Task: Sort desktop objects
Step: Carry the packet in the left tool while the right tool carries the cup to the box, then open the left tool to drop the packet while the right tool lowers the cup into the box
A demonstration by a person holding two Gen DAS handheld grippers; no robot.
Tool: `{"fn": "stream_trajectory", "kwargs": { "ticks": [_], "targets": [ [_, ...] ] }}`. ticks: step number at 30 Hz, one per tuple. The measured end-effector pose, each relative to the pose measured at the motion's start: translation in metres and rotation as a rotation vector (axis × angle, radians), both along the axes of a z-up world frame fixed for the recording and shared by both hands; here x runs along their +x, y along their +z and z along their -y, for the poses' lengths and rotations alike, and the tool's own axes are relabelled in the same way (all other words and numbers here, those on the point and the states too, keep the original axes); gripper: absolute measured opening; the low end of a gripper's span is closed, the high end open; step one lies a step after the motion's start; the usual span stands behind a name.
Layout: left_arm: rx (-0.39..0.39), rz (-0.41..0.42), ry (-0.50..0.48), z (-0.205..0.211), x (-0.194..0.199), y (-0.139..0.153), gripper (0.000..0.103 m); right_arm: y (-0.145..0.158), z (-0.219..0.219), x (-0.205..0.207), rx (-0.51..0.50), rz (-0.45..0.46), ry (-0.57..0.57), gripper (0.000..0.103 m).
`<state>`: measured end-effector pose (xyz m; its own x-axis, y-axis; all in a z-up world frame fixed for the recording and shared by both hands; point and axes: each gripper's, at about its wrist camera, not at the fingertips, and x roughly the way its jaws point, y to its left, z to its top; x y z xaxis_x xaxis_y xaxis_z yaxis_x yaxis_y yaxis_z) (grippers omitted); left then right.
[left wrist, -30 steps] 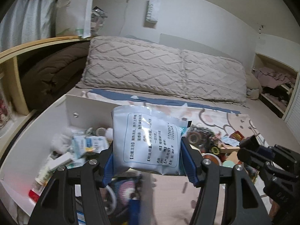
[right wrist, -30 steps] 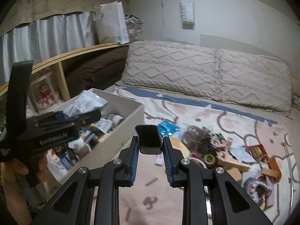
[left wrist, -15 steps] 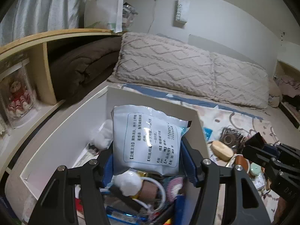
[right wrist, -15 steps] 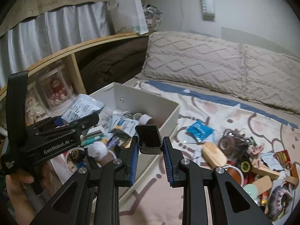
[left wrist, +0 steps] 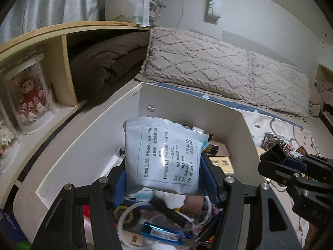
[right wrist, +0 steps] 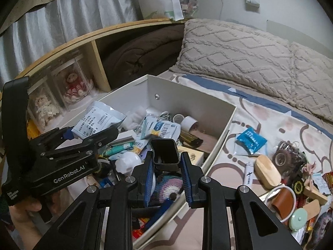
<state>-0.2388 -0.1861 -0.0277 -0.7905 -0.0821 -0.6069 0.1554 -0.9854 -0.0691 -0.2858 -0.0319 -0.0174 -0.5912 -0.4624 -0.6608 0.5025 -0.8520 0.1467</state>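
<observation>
My left gripper is shut on a pale blue printed sachet and holds it above the inside of the white storage box. The sachet also shows in the right wrist view, over the box's left side. My right gripper is shut on a small black rectangular cup, held over the box's near part. In the left wrist view the right gripper with the black cup sits just outside the box's right wall.
The box holds several loose items: sachets, a tape roll, a knitted piece. More clutter lies on the bedspread to the right: blue packet, wooden piece. A wooden shelf stands left, pillows behind.
Both grippers have moved left and forward over the white box, still holding the sachet and the black cup. The box's inside now fills the lower views.
</observation>
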Motion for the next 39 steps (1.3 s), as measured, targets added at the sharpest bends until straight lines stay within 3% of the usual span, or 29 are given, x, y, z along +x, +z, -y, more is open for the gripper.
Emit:
{"fn": "stream_trajectory", "kwargs": {
  "ticks": [5,7,9,15,19,39],
  "targets": [
    [0.031,-0.006,0.032,0.010,0.003,0.001,0.064,-0.003,0.012,-0.002,0.019,0.015,0.021,0.026],
    [0.050,-0.009,0.058,0.015,0.004,0.001,0.079,-0.005,0.017,-0.003,0.019,0.024,0.032,0.026],
    [0.047,-0.008,0.074,0.017,0.005,0.001,0.086,-0.005,0.022,-0.003,0.023,0.032,0.041,0.026],
    [0.044,0.000,0.079,0.015,0.004,-0.002,0.089,-0.009,0.032,-0.001,0.031,0.051,0.061,0.026],
    [0.046,-0.011,0.099,0.018,0.005,-0.002,0.099,-0.014,0.034,0.000,0.045,0.062,0.064,0.026],
    [0.062,-0.007,0.111,0.020,0.006,-0.004,0.101,-0.027,0.035,0.004,0.109,0.135,0.112,0.026]
  ]
}}
